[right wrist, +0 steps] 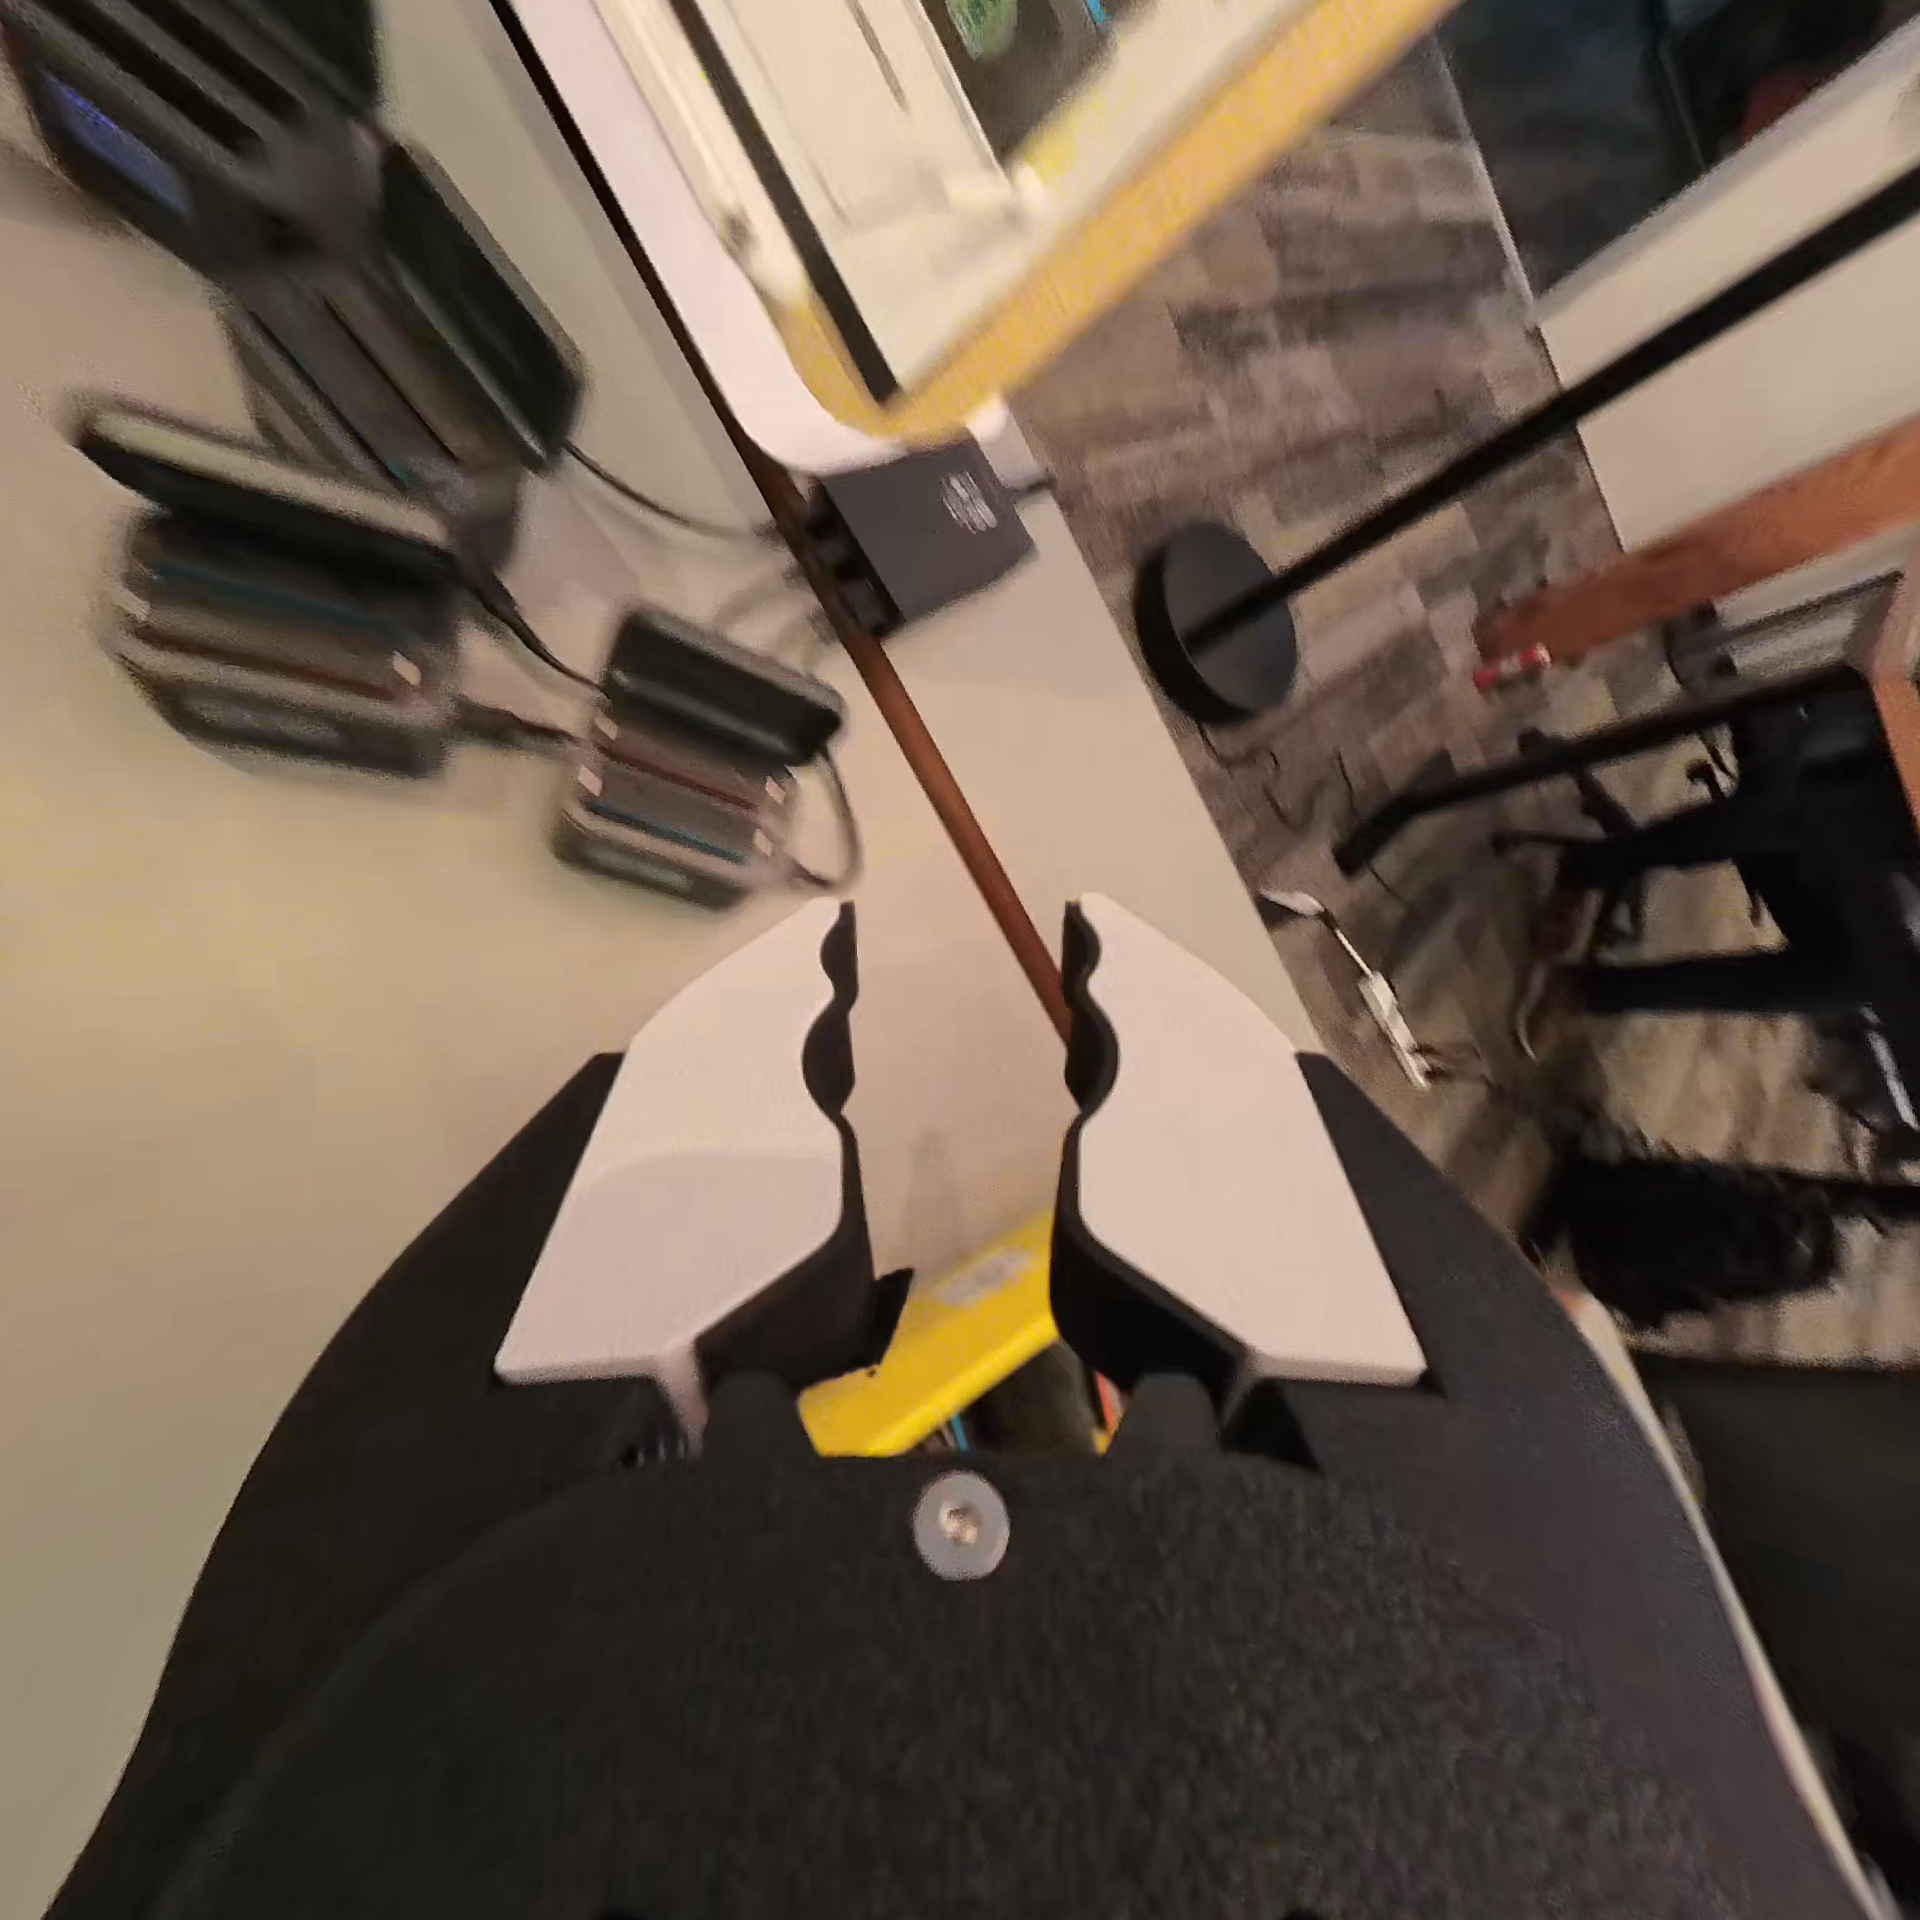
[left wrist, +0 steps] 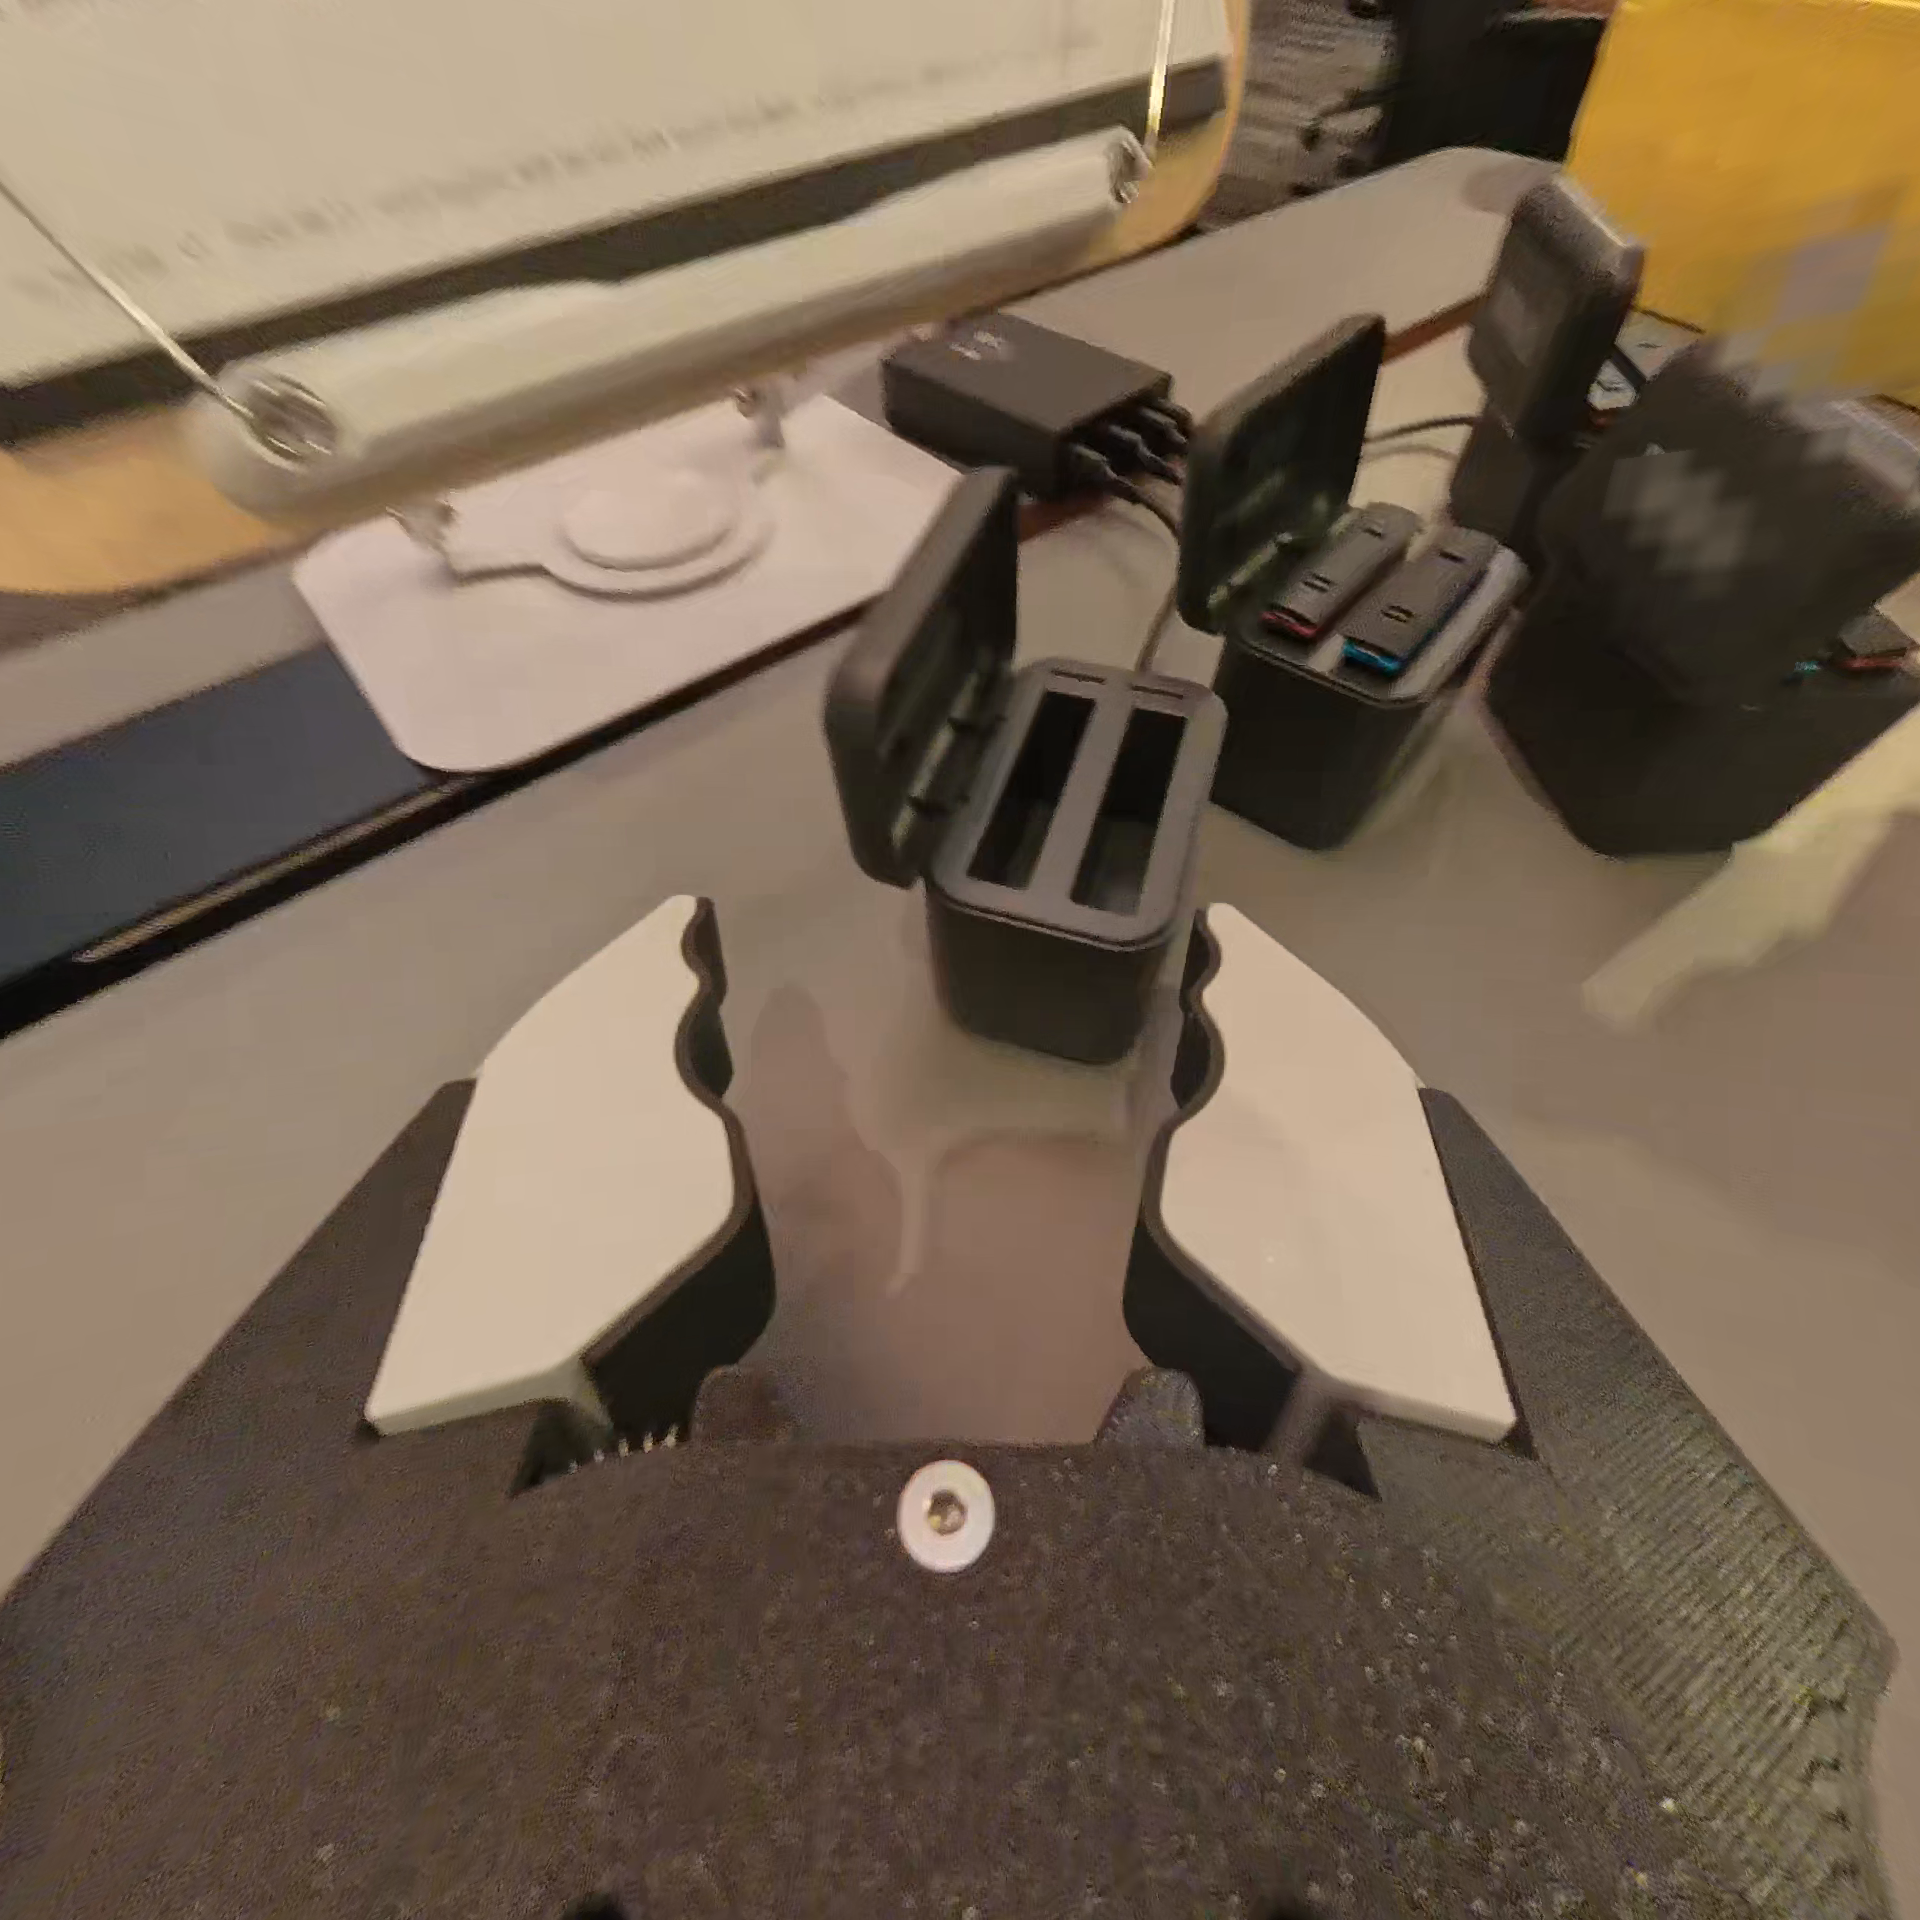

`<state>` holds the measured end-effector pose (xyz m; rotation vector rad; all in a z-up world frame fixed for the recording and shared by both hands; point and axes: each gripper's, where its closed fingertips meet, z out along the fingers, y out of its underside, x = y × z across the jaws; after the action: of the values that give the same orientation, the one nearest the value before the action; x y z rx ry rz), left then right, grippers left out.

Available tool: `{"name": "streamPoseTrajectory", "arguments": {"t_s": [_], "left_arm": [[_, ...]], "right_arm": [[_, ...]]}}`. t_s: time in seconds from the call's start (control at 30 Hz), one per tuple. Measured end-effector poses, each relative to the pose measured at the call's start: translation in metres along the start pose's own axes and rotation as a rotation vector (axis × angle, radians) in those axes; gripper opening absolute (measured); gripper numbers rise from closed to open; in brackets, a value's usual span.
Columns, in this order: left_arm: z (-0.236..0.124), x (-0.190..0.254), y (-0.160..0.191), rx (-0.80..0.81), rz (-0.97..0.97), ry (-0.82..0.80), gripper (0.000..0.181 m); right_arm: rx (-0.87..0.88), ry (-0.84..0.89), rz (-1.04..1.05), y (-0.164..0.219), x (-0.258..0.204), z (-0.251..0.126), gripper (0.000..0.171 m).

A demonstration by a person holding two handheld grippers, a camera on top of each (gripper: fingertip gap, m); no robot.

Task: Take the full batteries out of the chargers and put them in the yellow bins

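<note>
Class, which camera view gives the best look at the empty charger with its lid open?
The left wrist view: the empty charger sits sharp and central, both slots visible. The right wrist view shows only blurred chargers; which is the empty one cannot be told.

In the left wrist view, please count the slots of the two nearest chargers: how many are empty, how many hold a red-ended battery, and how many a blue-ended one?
Empty slots, nearest charger: 2
Red-ended battery, second charger: 1
Blue-ended battery, second charger: 1
Total: 4 slots

Right tool [right wrist: 961,914] gaping and empty above the counter [right wrist: 208,1039], yellow bin [right wrist: 935,1361] under it, blurred open chargers [right wrist: 686,769] near the counter's far edge
</note>
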<state>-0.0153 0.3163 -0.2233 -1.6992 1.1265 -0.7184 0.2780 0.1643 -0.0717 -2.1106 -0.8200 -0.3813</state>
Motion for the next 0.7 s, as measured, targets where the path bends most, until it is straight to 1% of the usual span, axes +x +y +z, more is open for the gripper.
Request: {"name": "streamPoseTrajectory", "arguments": {"t_s": [0.1,0.17,0.23,0.27,0.3,0.37,0.6,0.7], "left_arm": [[0.008,0.011,0.009,-0.076,0.053,0.047,0.084],[0.015,0.019,0.014,-0.124,0.084,0.081,0.084],[0.022,0.020,0.017,-0.157,0.105,0.075,0.082],[0.025,0.019,0.018,-0.172,0.111,0.071,0.078],[0.027,0.018,0.020,-0.191,0.117,0.067,0.063],[0.029,0.014,0.020,-0.200,0.118,0.054,0.056],[0.030,-0.013,0.021,-0.208,0.063,-0.014,0.055],[0.029,-0.029,0.022,-0.209,0.051,-0.069,0.045]], "right_arm": [[0.074,-0.081,-0.014,-0.034,-0.041,0.012,0.038],[0.094,-0.122,-0.035,-0.047,-0.065,0.021,0.038],[0.116,-0.165,-0.040,-0.056,-0.085,0.029,0.038],[0.126,-0.185,-0.035,-0.060,-0.093,0.033,0.038],[0.129,-0.198,-0.030,-0.063,-0.100,0.037,0.038],[0.132,-0.219,-0.023,-0.066,-0.111,0.043,0.037],[0.096,-0.249,0.057,-0.056,-0.132,0.061,0.036],[0.078,-0.242,0.102,-0.045,-0.139,0.068,0.039]]}}
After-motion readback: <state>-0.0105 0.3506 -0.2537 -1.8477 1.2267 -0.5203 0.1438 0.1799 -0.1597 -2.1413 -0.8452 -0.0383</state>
